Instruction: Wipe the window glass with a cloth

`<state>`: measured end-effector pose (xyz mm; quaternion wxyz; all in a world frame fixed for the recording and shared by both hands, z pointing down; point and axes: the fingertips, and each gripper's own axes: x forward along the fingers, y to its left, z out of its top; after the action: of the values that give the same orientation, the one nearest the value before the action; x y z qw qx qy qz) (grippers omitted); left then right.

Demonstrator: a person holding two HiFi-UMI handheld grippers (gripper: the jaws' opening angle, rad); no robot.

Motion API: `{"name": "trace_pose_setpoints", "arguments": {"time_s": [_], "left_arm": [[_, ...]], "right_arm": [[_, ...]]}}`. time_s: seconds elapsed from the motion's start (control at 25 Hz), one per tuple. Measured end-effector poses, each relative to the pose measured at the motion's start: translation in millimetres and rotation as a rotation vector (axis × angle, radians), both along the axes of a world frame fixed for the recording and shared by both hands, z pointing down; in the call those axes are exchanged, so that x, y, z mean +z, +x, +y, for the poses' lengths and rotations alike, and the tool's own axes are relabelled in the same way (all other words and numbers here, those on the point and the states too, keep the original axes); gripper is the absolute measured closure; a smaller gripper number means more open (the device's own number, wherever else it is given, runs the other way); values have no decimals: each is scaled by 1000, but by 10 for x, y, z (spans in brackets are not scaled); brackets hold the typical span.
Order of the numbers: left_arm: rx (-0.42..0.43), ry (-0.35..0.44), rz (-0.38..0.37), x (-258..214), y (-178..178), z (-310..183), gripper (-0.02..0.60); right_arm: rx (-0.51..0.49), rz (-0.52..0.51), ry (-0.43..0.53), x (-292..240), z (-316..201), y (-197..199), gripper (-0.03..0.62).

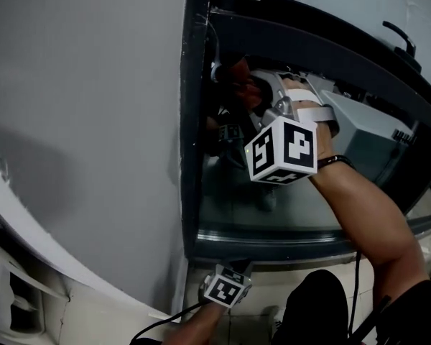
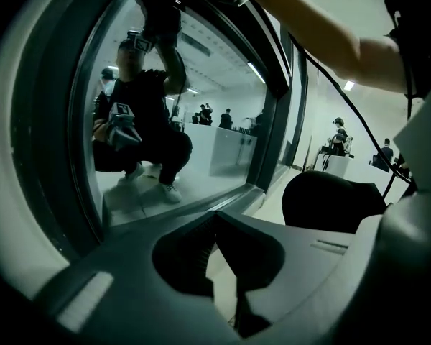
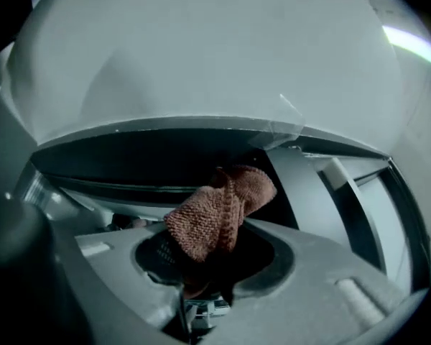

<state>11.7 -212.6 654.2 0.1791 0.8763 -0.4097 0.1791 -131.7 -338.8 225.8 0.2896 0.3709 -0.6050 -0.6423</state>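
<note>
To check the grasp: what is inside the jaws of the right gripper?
A reddish-brown cloth is clamped in the right gripper, its bunched end sticking out forward. The pinched part deeper between the jaws is covered and cannot be seen.

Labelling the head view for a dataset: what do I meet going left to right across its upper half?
Grey wall → dark window frame → cloth → upper marker cube → window handle.
</note>
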Motion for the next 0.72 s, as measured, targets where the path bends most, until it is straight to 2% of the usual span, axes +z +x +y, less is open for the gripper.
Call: {"name": "trace_pose_setpoints", "arguments": {"time_s": [0.24, 0.52, 0.6, 0.72], "left_arm": [[29, 45, 73, -235, 44, 151, 565], [30, 44, 58, -159, -37, 202, 565], [23, 45, 57, -154, -75, 205, 565], [24, 36, 57, -121, -110, 257, 565]], "right_arm": [[73, 41, 159, -152, -108, -211, 481], [111, 64, 355, -120, -167, -260, 487], [122, 85, 367, -66, -175, -247, 490], [129, 82, 334, 39, -174, -224, 493]]}}
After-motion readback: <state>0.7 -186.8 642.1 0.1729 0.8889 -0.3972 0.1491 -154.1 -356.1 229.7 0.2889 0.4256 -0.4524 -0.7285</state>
